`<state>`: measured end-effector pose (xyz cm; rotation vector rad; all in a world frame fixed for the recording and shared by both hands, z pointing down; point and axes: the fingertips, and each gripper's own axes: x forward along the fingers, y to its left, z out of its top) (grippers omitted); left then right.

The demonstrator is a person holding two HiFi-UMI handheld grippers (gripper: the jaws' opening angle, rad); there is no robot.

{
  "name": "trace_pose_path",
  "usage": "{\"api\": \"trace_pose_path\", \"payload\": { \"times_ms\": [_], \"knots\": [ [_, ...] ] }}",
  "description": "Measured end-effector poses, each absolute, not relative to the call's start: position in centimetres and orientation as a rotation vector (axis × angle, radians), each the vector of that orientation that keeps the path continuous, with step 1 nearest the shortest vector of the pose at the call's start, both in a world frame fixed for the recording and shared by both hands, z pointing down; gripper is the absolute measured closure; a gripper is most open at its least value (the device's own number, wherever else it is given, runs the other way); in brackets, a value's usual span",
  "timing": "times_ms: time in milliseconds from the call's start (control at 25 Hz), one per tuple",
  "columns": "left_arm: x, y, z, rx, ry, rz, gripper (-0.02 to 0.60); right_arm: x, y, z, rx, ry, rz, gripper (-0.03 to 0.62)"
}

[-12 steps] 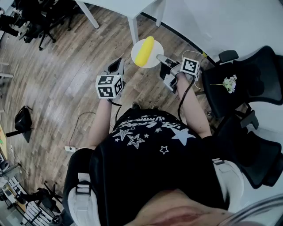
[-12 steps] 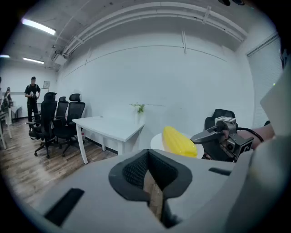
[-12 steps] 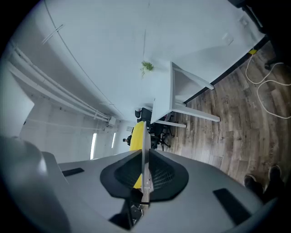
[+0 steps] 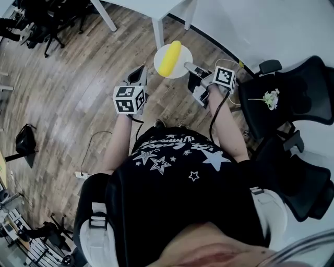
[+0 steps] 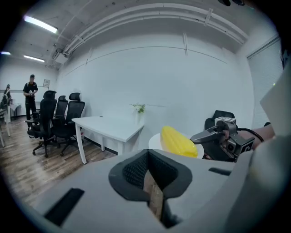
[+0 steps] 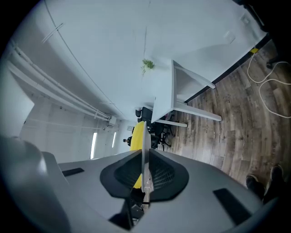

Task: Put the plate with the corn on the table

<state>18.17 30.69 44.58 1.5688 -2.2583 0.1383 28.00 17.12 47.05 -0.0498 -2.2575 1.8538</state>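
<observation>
In the head view, the frame edge cut off the white bench (image 4: 151, 8). In the right gripper view we saw the plate (image 4: 182, 56) only edge-on. This thin, round white plate was in the air near the bench, its rim clamped by the right gripper (image 4: 187, 67). Smooth yellow corn (image 4: 170, 58) lay on it. The left gripper (image 4: 140, 74) was closed and empty.

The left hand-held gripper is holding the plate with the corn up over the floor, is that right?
No, the right hand-held gripper holds the plate with the corn over the floor; the right gripper view shows its jaws closed on the rim.
</observation>
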Motion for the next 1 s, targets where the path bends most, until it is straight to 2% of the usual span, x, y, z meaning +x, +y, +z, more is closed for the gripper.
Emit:
{"api": "trace_pose_path", "payload": {
  "times_ms": [1000],
  "knots": [
    [10.7,37.1,46.6,1.553,-2.243,0.070,0.577,20.8,20.8,47.6,-0.013,-2.281,1.842,0.549]
  ]
}}
